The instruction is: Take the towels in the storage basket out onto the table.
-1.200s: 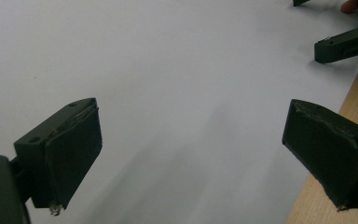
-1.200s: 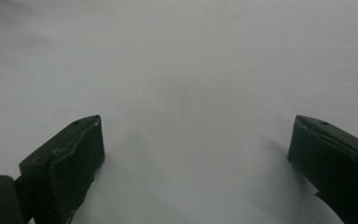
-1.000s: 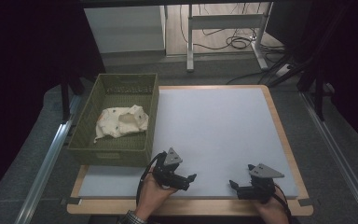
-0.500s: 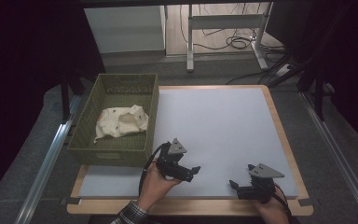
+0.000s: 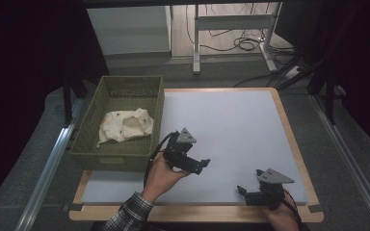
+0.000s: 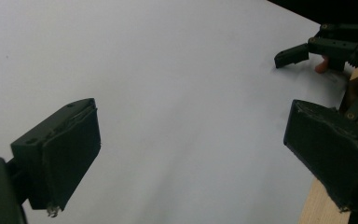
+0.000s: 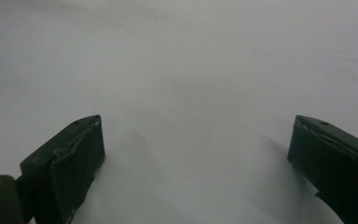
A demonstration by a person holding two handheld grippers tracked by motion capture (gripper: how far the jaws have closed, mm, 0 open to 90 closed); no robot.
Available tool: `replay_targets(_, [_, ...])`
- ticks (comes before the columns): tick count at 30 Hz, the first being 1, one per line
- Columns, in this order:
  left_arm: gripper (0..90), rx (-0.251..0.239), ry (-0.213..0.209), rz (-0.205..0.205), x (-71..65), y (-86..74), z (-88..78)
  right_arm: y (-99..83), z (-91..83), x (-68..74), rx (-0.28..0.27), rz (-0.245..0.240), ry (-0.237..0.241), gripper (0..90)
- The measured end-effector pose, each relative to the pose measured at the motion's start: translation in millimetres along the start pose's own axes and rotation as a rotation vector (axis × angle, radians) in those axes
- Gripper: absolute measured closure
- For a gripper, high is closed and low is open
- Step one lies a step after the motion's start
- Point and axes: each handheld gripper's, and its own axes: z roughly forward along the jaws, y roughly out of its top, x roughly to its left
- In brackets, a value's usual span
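While seen from above: left gripper [image 5: 203, 163] raised over the white surface [image 5: 231, 130], just right of the green basket [image 5: 159, 103] holding cream cloth [image 5: 125, 126]; right gripper [image 5: 243, 191] near edge. Left gripper view: fingers [image 6: 63, 149] wide apart, empty. Right gripper view: fingers [image 7: 70, 158] likewise apart.

The high view is dim at its edges, where the surroundings sink into near black, while the white worktop [image 5: 231, 130] is evenly lit from above with only faint shadows. In both gripper views the near black fingers [image 7: 70, 163] are soft and slightly blurred, and the sheet shows no glare.
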Motion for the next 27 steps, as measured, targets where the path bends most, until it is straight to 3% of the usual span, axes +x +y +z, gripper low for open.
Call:
replay_targets(12, [3.9, 0.016, -0.008, -0.025, 21.5, 20.2, -4.1, -0.1, -0.1, -0.5, -0.002, 0.000, 0.005, 4.0])
replay_targets(20, [3.6, 0.034, 0.044, -0.024, 43.7, 32.3, -11.4, -0.2, -0.1, -0.7, -0.002, -0.001, 0.006, 4.0])
replay_targets(27, [2.5, 0.048, 0.092, -0.052, 67.9, 35.5, -18.7, -0.2, -0.1, -0.8, -0.002, -0.002, 0.007, 4.0])
